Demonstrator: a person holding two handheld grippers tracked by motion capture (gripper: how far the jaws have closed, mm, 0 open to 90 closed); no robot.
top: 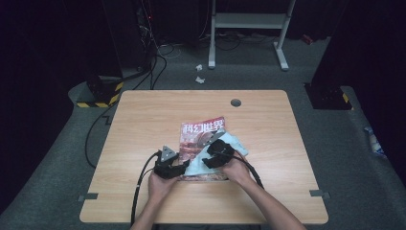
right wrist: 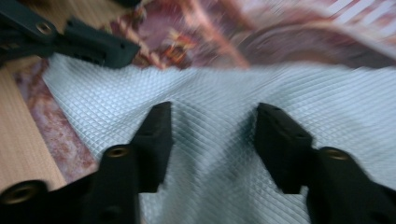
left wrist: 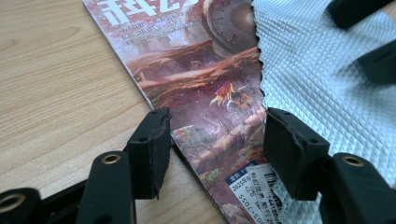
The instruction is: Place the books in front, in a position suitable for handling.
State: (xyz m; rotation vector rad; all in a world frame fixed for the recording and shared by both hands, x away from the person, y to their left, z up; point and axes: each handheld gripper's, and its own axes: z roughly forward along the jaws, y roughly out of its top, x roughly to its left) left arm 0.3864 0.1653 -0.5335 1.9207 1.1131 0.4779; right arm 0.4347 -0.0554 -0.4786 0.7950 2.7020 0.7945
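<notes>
Both forearms are coming in from the near edge, one gripper in each hand. Left gripper (left wrist: 215, 140) is sitting with its jaws wide apart, gripping nothing, straddling the near-left edge of a magazine (left wrist: 205, 79) so one jaw is hanging over bare wood. Right gripper (right wrist: 212, 140) is also spread wide, jaws pressing down onto a pale blue quilted cloth (right wrist: 224, 88) that's bunching up a bit between them; not pinching it as far as I can tell. That cloth is lying across the magazine's right side. Everything's sitting mid-table (top: 143, 115), with loads of open wood on all sides, and a round grommet (top: 235, 102) near the far edge.
</notes>
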